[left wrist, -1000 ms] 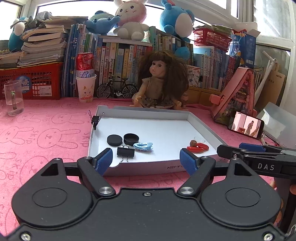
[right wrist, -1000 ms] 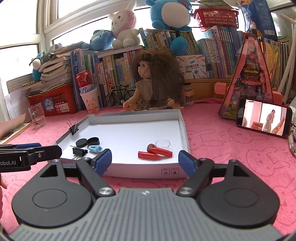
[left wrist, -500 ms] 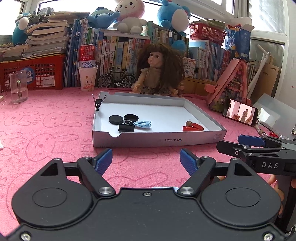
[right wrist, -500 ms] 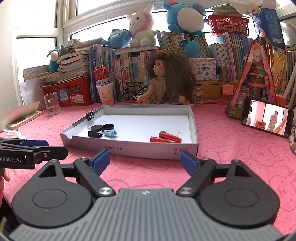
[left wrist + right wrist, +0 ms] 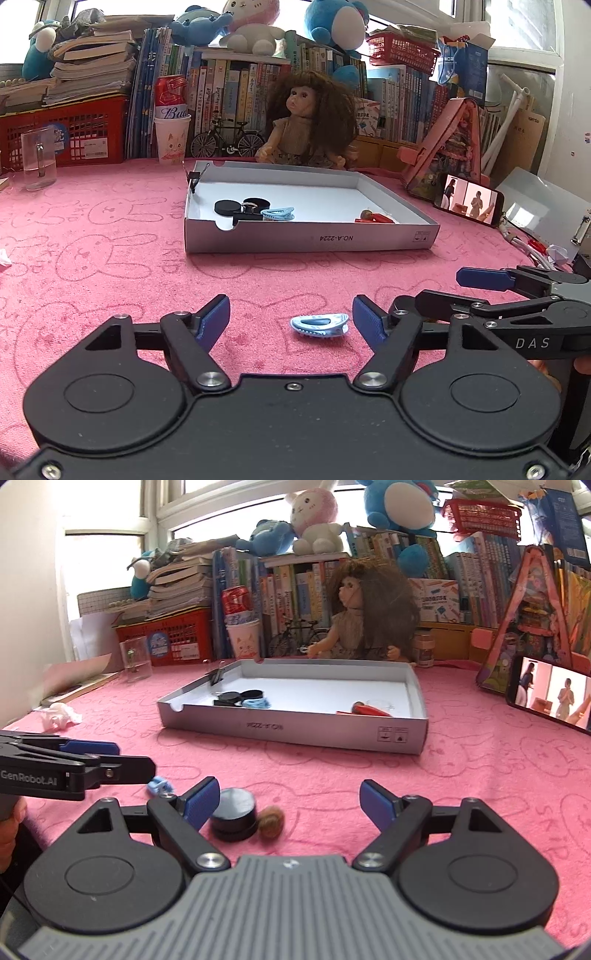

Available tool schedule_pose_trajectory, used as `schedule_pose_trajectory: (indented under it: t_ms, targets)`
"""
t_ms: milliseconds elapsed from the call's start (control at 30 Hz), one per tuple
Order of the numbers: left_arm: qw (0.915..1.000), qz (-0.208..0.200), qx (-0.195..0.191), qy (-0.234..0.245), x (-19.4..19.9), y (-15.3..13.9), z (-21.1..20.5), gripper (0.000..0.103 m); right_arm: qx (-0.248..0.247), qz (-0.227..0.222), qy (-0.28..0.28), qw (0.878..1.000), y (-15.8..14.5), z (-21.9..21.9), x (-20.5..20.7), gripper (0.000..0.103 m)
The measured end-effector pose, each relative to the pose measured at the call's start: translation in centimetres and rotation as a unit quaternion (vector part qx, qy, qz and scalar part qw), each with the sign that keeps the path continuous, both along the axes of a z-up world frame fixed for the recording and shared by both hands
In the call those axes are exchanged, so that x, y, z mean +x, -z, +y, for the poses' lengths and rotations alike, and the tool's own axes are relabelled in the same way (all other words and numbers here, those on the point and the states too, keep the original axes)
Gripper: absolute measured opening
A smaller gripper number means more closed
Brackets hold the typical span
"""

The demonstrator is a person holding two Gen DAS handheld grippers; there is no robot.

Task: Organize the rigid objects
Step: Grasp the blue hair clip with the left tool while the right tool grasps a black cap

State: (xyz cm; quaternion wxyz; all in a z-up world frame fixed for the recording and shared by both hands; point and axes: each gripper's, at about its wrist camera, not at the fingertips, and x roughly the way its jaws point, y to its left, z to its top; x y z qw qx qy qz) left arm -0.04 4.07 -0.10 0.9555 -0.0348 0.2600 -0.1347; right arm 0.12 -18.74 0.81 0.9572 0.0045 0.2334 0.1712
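Note:
A light blue hair clip (image 5: 319, 325) lies on the pink cloth between my left gripper's (image 5: 291, 321) blue pads, nearer the right one. The jaws are closing and neither pad touches it. My right gripper (image 5: 288, 801) is open low over the cloth. A black round disc (image 5: 234, 814) sits against its left finger, with a small brown ball (image 5: 271, 821) beside it. The grey box-lid tray (image 5: 314, 240) stands further back. It holds black discs (image 5: 226, 206), a binder clip, another blue clip (image 5: 277, 213) and red pieces (image 5: 373, 218). Each gripper shows at the edge of the other's view.
A doll (image 5: 308, 122) sits behind the tray, in front of shelves of books and plush toys. A phone (image 5: 467, 199) leans at the right, and a glass mug (image 5: 38, 158) stands at the left. A crumpled tissue (image 5: 59, 716) lies on the cloth. A binder clip (image 5: 218, 674) grips the tray's left wall.
Both grippers have drawn back from the tray and sunk toward the cloth. The loose blue clip, black disc and brown ball came into view. The left jaws have narrowed.

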Motion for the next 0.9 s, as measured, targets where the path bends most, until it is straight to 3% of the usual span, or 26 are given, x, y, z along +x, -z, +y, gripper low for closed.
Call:
schedule_pose_trajectory:
  t_ms: [200,467,900]
  targets:
    - [0.9999,0.001,0.004,0.011,-0.5,0.3,-0.5,0.05,-0.002,-0.001,-0.029,1.0,0.0,1.2,-0.5,0.087]
    - [1.0,0.001,0.004,0.001,-0.5,0.5,-0.2,0.047,-0.016,-0.003,-0.048,0.999,0.0,2.6,-0.5,0.058]
    - [1.0,0.006,0.005,0.004,-0.6,0.8,-0.1,0.047,-0.034,0.0,-0.054,0.998,0.0,3.2,0.1,0.041]
